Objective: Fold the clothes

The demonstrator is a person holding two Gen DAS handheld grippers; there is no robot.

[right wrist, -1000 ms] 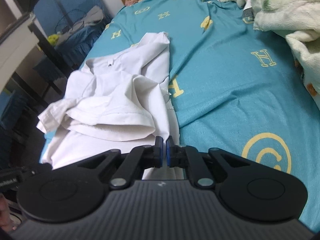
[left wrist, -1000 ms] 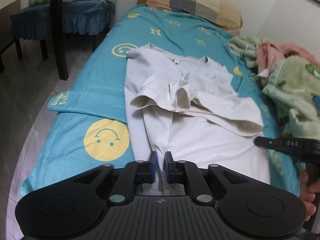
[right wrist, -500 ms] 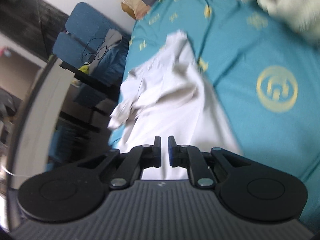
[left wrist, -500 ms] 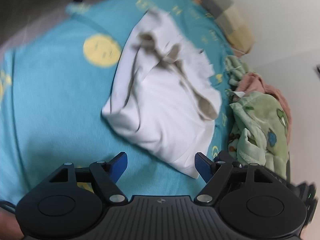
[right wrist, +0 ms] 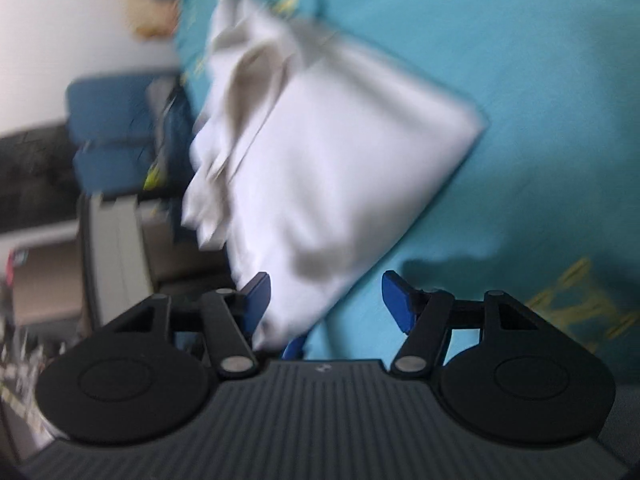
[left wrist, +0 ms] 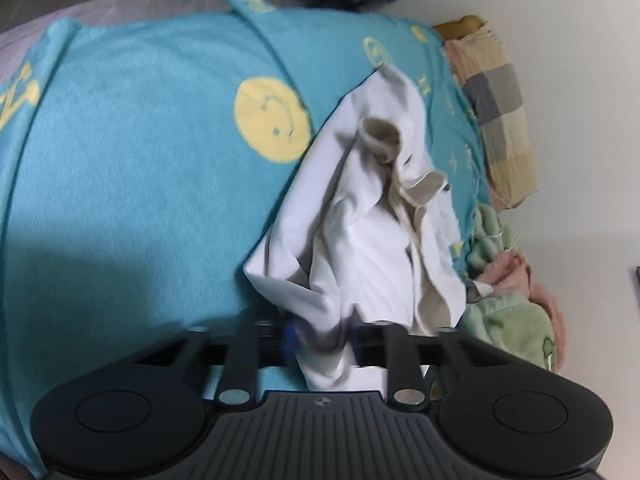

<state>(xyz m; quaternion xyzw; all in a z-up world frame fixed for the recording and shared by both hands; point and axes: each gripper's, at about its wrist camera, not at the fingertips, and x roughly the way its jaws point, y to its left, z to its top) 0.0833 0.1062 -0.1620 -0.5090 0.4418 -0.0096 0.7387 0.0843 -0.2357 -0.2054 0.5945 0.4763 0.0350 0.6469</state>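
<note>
White shirt (left wrist: 372, 240) lay crumpled on the teal bedsheet (left wrist: 140, 168), soft cotton bunched into folds, beside a yellow smiley print (left wrist: 272, 120); no readable writing showed. From the left wrist, the left tool (left wrist: 320, 336) had just been closing and was clamped on the shirt's near edge, blurred. A plaid pillow (left wrist: 496, 120) and green fleece blanket (left wrist: 512, 324) sat beyond. From the right wrist, the right tool (right wrist: 326, 300) had just been opening; its blue pads (right wrist: 394, 300) stood apart, cloth loose between them.

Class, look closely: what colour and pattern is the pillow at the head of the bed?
The pillow is checked in tan, pale yellow and grey, seen best in the left wrist view.
</note>
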